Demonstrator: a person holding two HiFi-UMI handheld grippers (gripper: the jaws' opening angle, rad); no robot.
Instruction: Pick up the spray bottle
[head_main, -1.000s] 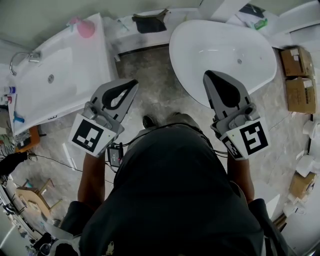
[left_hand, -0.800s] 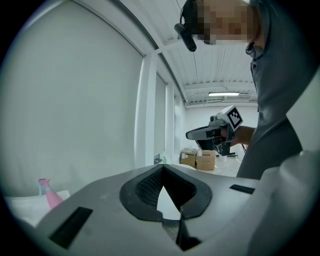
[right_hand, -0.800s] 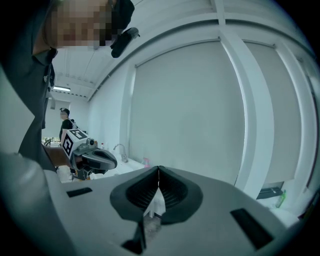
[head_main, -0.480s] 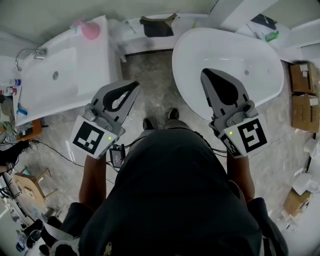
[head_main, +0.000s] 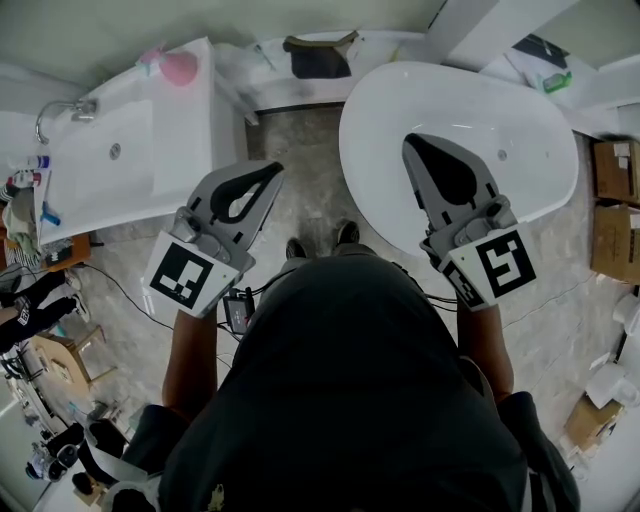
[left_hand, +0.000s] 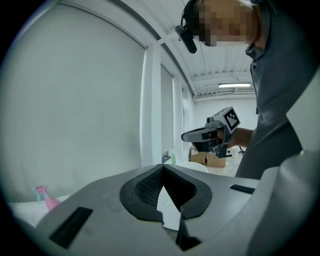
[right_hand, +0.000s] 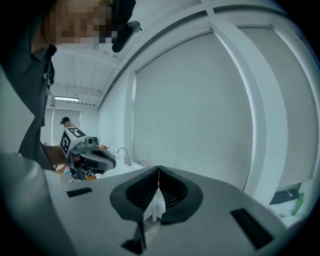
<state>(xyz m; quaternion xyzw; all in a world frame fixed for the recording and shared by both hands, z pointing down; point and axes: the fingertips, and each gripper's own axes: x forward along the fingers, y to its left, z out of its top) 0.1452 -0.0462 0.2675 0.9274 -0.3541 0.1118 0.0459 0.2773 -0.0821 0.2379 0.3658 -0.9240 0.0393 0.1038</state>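
White rectangular bathtub (head_main: 190, 150) carries the pink plastic spray bottle (head_main: 178, 66) at upper left, not yet reached. Left gripper (head_main: 270, 170) and right gripper (head_main: 411, 142) keep fingers closed, empty.

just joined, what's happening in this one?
A person stands between a rectangular tub and an oval tub, a gripper in each hand. The left gripper and right gripper are both shut and empty. The pink spray bottle sits untouched on the rectangular tub's far corner.

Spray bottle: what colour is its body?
The spray bottle is pink; head view shows it best.
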